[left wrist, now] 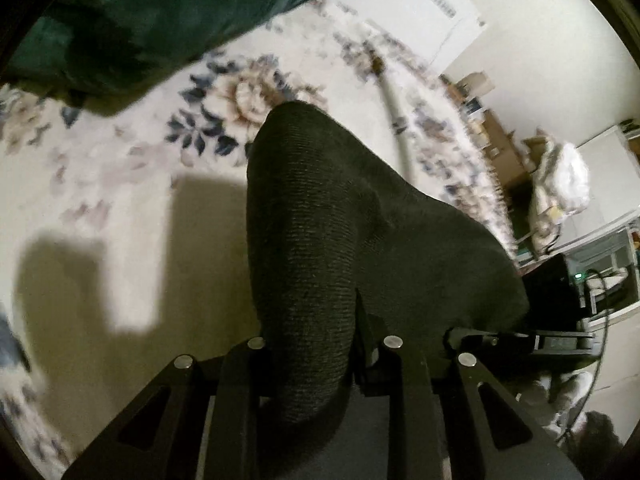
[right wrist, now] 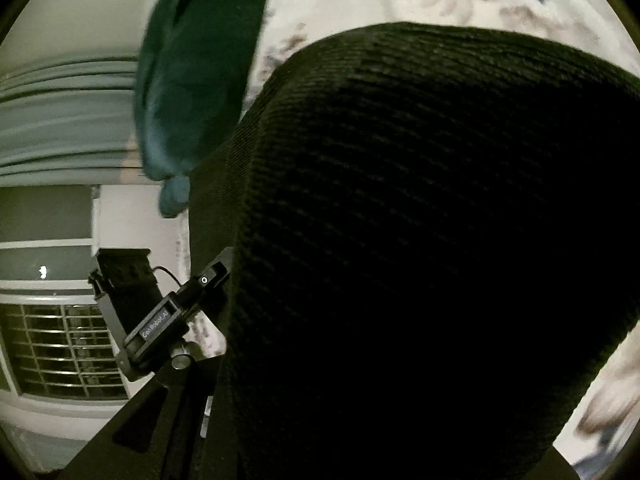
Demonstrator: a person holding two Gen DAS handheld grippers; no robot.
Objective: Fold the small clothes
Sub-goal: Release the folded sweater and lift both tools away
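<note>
A dark ribbed knit garment point(left wrist: 320, 220) hangs in the air between my two grippers, above a floral carpet point(left wrist: 120, 160). My left gripper point(left wrist: 316, 344) is shut on one end of it; the cloth drapes over the jaws and hides the fingertips. In the right wrist view the same garment point(right wrist: 420, 240) fills most of the frame and covers my right gripper point(right wrist: 320, 420), which is shut on it. The other gripper's body shows at the garment's edge in each view point(left wrist: 520, 344) point(right wrist: 160, 320).
A dark green garment point(left wrist: 160, 20) lies on the carpet at the far left, and shows teal in the right wrist view point(right wrist: 188, 80). A vacuum hose point(left wrist: 396, 120) crosses the carpet. Boxes and bags point(left wrist: 552, 184) stand by the wall. A heater grille point(right wrist: 60, 352) is at left.
</note>
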